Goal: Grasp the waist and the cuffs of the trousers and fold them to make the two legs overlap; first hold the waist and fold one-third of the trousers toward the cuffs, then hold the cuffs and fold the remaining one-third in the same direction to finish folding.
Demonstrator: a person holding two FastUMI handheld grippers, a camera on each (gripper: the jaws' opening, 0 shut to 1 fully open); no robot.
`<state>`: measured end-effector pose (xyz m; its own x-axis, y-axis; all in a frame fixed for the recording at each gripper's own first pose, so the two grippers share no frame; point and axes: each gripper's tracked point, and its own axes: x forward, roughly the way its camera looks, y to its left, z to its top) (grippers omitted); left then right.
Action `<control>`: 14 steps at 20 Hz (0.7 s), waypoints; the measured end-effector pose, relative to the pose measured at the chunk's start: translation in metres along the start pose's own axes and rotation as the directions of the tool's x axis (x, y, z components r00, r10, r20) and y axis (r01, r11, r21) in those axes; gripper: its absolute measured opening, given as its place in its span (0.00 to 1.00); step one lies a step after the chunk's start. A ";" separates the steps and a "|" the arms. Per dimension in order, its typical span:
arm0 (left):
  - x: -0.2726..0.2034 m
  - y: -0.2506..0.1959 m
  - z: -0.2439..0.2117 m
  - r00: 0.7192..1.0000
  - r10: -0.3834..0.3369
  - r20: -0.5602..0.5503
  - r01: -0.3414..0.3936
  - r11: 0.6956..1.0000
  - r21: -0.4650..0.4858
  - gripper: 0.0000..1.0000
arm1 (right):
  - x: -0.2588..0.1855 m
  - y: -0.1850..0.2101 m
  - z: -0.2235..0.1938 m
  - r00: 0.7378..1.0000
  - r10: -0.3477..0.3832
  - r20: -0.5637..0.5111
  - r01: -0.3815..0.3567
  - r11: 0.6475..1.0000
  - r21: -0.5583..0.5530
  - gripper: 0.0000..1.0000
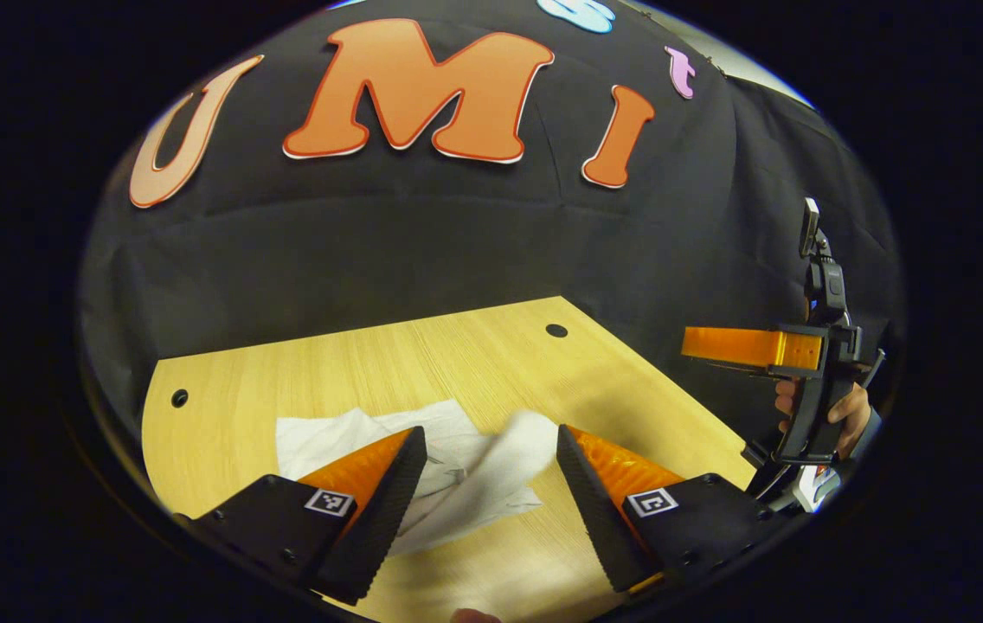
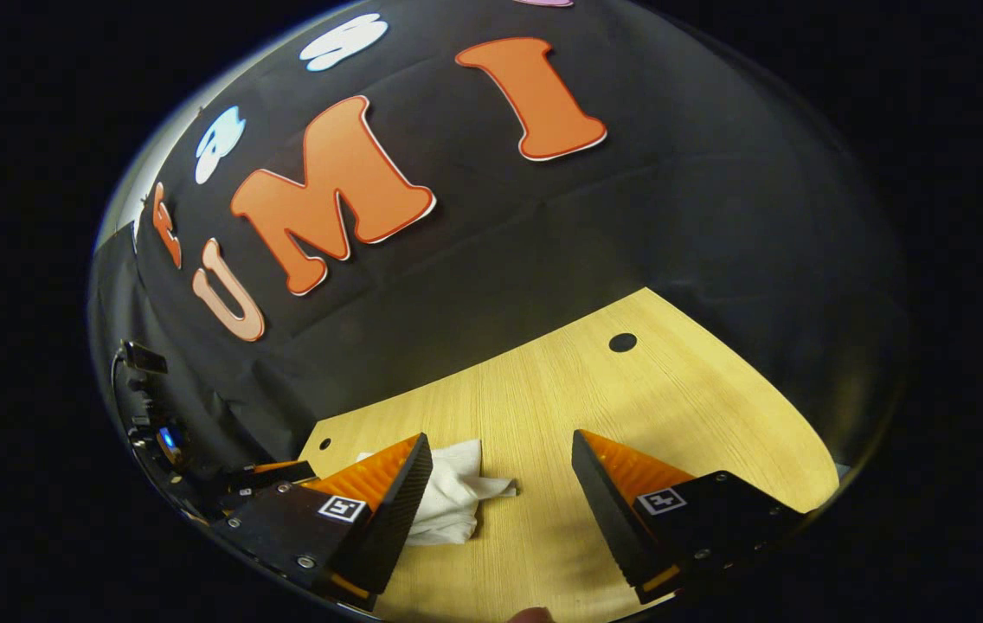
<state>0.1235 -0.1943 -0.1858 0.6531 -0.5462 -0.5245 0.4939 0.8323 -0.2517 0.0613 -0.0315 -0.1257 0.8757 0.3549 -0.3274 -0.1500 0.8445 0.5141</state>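
In the left gripper view, the left tool [image 1: 491, 484] hangs above the wooden table [image 1: 474, 363] with its two fingers spread wide and nothing between them pressed or held. Below and between those fingers lie the white trousers [image 1: 457, 472], crumpled in a loose heap on the near part of the table, one rumpled fold rising toward the right finger and partly blurred. Two dark round holes mark the tabletop, one near its left edge and one near its far edge. Off to the right, past the table's edge, the right tool [image 1: 742, 346] is held up in the air by a hand [image 1: 846, 411] wrapped around its handle; from this angle I cannot tell how far its fingers stand apart. In the right gripper view, the right tool [image 2: 500, 502] is raised over the table [image 2: 630, 407] with its fingers wide open and empty. The trousers [image 2: 457, 497] lie bunched on the table just beside the left-hand finger, partly hidden behind it, while the wood under the right-hand finger is bare.
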 end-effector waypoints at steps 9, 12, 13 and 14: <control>-0.053 0.037 0.061 0.929 0.238 0.282 -0.223 0.971 -0.085 0.98 | -0.033 0.062 0.053 0.989 0.080 0.127 -0.047 0.968 -0.246 0.98; -0.073 0.036 0.072 0.866 0.300 0.400 -0.289 0.953 -0.088 0.98 | -0.049 0.087 0.070 0.976 0.129 0.177 -0.070 0.949 -0.306 0.98; -0.080 0.034 0.074 0.843 0.315 0.436 -0.311 0.947 -0.084 0.98 | -0.052 0.096 0.077 0.970 0.139 0.197 -0.067 0.941 -0.333 0.98; -0.086 0.034 0.077 0.821 0.329 0.467 -0.331 0.940 -0.081 0.98 | -0.057 0.104 0.084 0.964 0.152 0.219 -0.066 0.931 -0.358 0.98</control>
<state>0.1282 -0.1262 -0.0868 0.9667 -0.2183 -0.1335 0.2015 0.9710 -0.1288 0.0346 0.0024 0.0132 0.9216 0.3829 -0.0640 -0.3617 0.9068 0.2164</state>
